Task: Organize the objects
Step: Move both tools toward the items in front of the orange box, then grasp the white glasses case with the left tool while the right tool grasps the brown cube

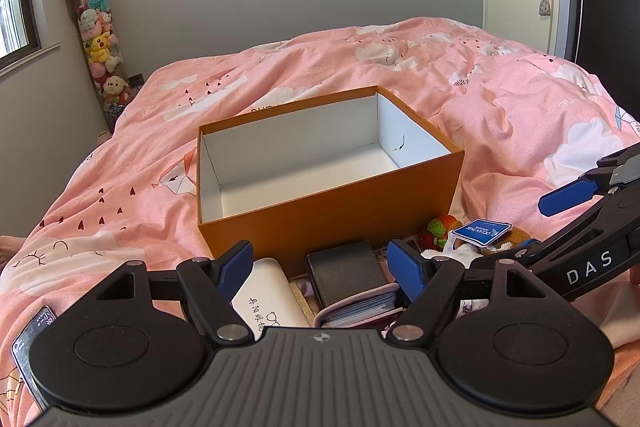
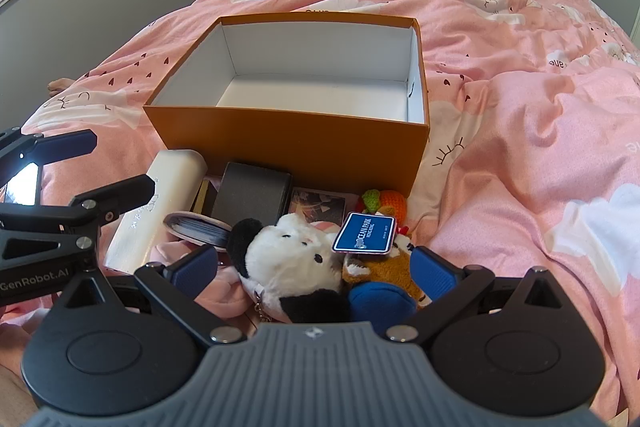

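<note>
Nothing sits in the orange box [image 2: 288,143] yet; the black-and-white plush [image 2: 292,259], white case [image 2: 160,203] and black wallet [image 2: 252,195] wait on the bed [image 2: 520,107]. Left tool [image 1: 320,263] and right tool [image 2: 316,267] both gape, empty.

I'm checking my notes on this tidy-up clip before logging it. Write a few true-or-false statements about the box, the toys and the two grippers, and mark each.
1. The orange cardboard box with white inside is empty. True.
2. The black-and-white plush toy lies inside the box. False: it lies on the pink bedspread in front of the box.
3. The right gripper is open, with the plush toys between its fingers. True.
4. The left gripper is shut on the white rectangular case. False: it is open above the case and a dark grey rectangular box.
</note>
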Tool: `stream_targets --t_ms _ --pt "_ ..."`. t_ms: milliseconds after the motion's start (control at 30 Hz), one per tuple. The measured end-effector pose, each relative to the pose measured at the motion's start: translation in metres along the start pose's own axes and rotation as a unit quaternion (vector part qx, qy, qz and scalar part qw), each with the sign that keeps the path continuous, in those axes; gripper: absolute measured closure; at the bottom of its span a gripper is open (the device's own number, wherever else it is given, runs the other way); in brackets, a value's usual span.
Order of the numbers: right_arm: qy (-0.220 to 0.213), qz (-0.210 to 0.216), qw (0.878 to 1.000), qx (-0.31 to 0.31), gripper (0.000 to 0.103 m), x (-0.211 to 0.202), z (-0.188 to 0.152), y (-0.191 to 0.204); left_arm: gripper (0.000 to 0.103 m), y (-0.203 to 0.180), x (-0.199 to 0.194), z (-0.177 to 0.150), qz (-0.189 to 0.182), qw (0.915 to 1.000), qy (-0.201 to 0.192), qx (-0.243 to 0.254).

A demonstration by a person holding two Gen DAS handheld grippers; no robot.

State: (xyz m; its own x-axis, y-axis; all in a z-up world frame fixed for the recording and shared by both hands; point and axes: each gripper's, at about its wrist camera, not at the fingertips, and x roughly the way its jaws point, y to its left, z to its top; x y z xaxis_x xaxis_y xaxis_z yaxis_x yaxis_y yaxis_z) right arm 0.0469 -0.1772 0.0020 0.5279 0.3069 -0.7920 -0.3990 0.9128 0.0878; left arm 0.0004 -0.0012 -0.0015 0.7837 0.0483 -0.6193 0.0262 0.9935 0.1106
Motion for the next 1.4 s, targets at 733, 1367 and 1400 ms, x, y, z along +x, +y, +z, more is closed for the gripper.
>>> stream_targets --t_ms 733,1367,1400 --pt "0.003 0.001 1.0 0.003 0.001 0.001 -0.001 -0.001 0.015 0.001 0.001 -0.002 -0.001 1.0 0.002 0.001" --pt "0.031 0.081 0.996 -0.038 0.029 0.028 0.04 0.009 0.025 0.06 0.04 -0.003 -0.045 0.9867 0.121 -0.099" --pt "0.034 0.087 0.995 -0.045 0.03 0.033 0.045 0.013 0.025 0.063 0.046 -0.004 -0.047 0.9839 0.129 -0.114"
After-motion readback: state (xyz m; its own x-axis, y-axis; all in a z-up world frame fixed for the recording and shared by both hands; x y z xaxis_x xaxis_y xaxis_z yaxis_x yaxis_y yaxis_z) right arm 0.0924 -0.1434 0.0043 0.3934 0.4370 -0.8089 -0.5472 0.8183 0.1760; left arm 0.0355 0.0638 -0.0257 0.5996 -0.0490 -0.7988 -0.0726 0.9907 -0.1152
